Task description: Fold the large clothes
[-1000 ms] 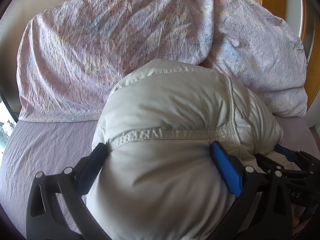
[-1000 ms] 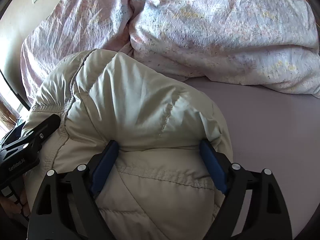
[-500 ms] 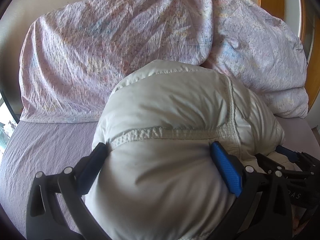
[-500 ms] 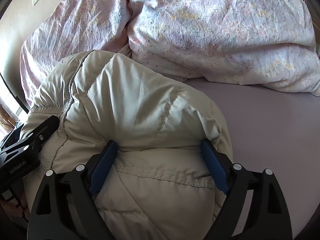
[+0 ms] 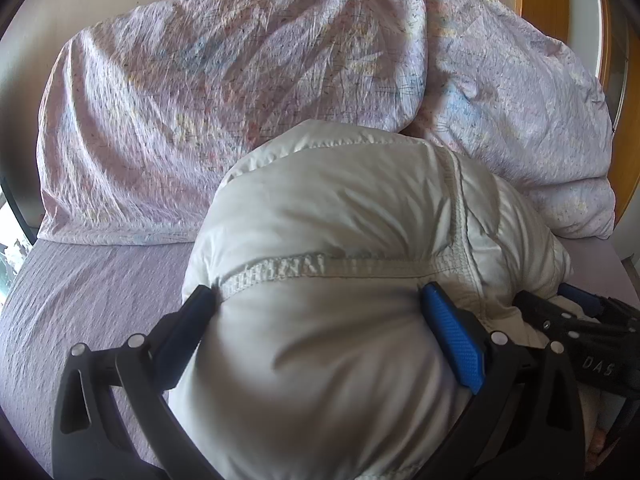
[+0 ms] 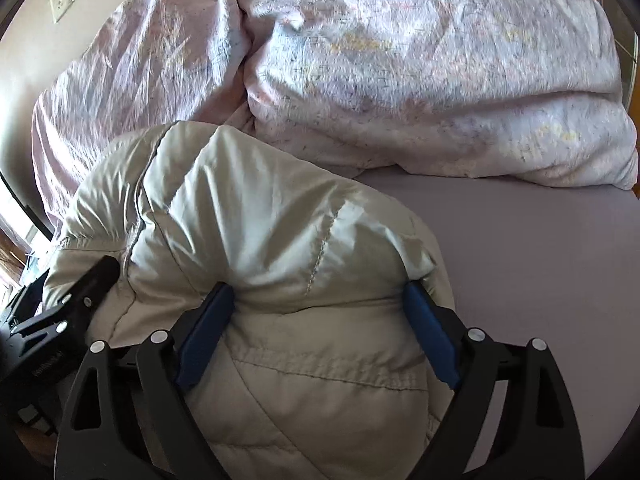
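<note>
- The puffy jacket (image 5: pixel 332 240) is a pale, quilted down-type thing, bunched into a fat roll on the purple bed sheet (image 5: pixel 80 300), right at the centre of both views, its far end touching the bedding behind.
- It looks light and super squishy, with a slick shell that probably slides and springs back open, so a pinch on a stitched seam (image 5: pixel 280 270) or hem seems a better bet than grabbing bare puff.
- The left gripper (image 5: pixel 320 320) has its jaws spread wide, with the roll bulging between the pads and pressed in on both sides.
- The right gripper (image 6: pixel 316 320) straddles the other end; its jaws are opening, the jacket filling the gap, pads touching the fabric.
- At 12 o'clock a crumpled floral duvet (image 6: pixel 420 80) is piled up.
- At 10 o'clock in the right view there's a wall socket (image 6: pixel 60 2).
</note>
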Available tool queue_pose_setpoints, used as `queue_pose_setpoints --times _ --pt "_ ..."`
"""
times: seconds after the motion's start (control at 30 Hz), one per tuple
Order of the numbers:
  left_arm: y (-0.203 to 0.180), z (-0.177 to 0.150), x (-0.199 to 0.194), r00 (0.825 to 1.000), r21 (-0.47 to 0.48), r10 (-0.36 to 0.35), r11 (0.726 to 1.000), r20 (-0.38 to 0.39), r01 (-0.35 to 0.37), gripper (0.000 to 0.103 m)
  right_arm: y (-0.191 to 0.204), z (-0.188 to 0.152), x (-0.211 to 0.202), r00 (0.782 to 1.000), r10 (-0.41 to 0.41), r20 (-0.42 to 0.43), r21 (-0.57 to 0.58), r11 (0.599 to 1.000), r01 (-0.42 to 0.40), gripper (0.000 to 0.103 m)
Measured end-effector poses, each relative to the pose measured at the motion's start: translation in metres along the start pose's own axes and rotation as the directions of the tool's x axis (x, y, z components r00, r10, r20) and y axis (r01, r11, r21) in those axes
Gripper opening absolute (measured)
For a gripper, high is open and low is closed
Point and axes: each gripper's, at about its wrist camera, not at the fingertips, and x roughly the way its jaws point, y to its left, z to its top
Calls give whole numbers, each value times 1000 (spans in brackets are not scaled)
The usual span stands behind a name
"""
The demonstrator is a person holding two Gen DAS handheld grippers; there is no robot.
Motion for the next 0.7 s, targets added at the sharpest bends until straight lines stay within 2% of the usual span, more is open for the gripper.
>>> queue_pose_setpoints --times 0.1,0.37,0.57,0.7 --pt "-2 0 0 1000 5 6 1000 3 -6 101 -3 -1 5 1000 25 0 21 999 -25 91" --pt "2 4 -10 999 -16 -20 1000 -32 20 101 1 7 1 999 -12 -47 -2 1000 12 92" --pt "11 1 -43 996 -53 -52 997 -69 48 101 -1 8 -34 998 -34 -48 6 999 34 93" --pt "14 -7 -79 997 -28 -61 998 -53 59 101 -2 -1 -60 997 -38 -66 15 999 39 102"
